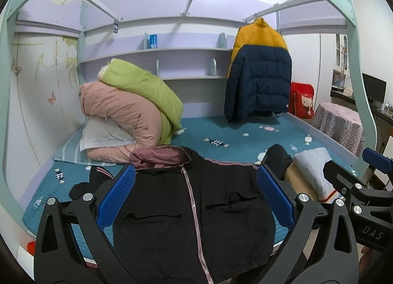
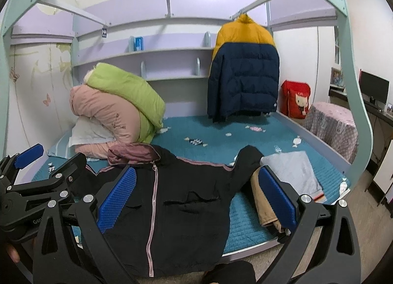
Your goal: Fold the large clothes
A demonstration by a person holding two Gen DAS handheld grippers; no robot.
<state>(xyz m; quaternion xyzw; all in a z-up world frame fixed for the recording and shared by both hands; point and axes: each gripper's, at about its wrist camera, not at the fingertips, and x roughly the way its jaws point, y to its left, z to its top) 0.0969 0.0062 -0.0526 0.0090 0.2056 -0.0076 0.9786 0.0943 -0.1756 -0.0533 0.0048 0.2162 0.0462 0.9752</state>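
A black jacket (image 1: pixel 196 210) with a pink zip and pink-lined hood lies spread front-up on the teal bed (image 1: pixel 233 136), its hem hanging over the near edge. It also shows in the right wrist view (image 2: pixel 176 210). My left gripper (image 1: pixel 196 198) is open, its blue pads (image 1: pixel 118 198) wide apart above the jacket's chest. My right gripper (image 2: pixel 196 198) is open above the jacket's right side; its right pad (image 2: pixel 277 198) is over a tan garment (image 2: pixel 265 207). Each gripper shows at the edge of the other's view.
Folded grey (image 2: pixel 292 171) and tan clothes lie on the bed's right. Pink and green quilts (image 2: pixel 115 107) are piled at the back left. A yellow-and-navy puffer jacket (image 2: pixel 243 70) hangs at the back. A red bag (image 2: pixel 294 99) and a covered table (image 2: pixel 331 124) stand right.
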